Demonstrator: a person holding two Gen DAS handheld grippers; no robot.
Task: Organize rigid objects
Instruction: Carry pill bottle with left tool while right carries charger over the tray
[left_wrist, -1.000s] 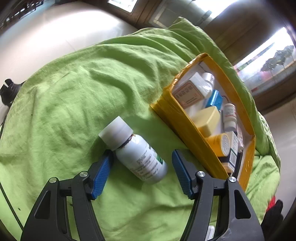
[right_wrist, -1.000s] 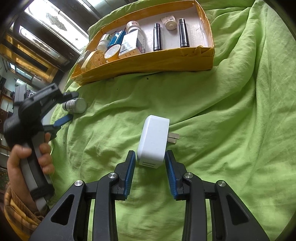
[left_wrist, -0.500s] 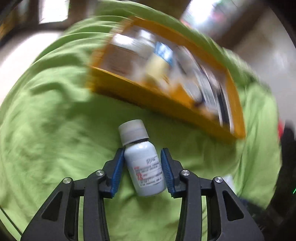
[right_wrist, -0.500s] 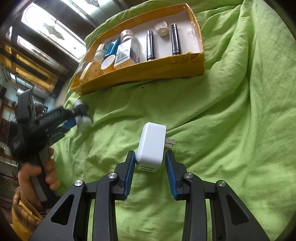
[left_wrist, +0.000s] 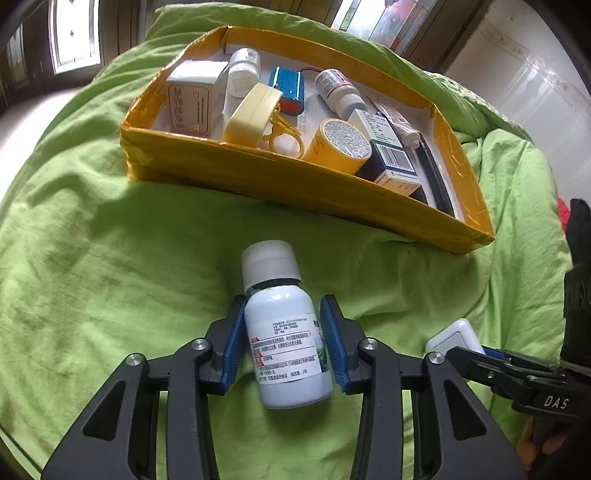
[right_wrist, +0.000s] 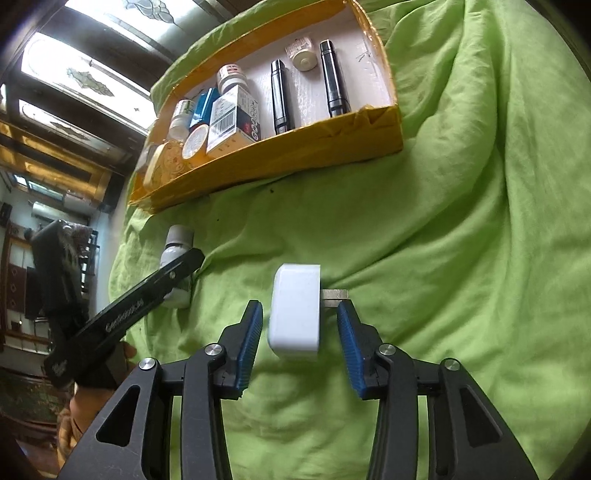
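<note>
A white medicine bottle (left_wrist: 284, 350) with a white cap lies on the green cloth, cap toward the yellow tray (left_wrist: 295, 184). My left gripper (left_wrist: 283, 301) is closing its jaws, and both blue pads press on the bottle's sides. In the right wrist view a white plug adapter (right_wrist: 295, 288) lies on the cloth with its metal prongs (right_wrist: 334, 294) pointing right. My right gripper (right_wrist: 299, 310) straddles it with its jaws opening, and a gap shows on each side. That view also shows the left gripper (right_wrist: 181, 266) on the bottle (right_wrist: 177, 240).
The yellow tray (right_wrist: 295, 147) holds several boxes, small bottles, a yellow roll, a blue battery pack and two black cylinders (right_wrist: 334, 81). Rumpled green cloth (right_wrist: 480, 221) covers the whole surface. A person's hand (right_wrist: 74, 406) grips the left tool's handle.
The left gripper rolled, lined up with the bottle and closed on it. The right jaws, earlier pressed on the plug adapter, have parted from it.
</note>
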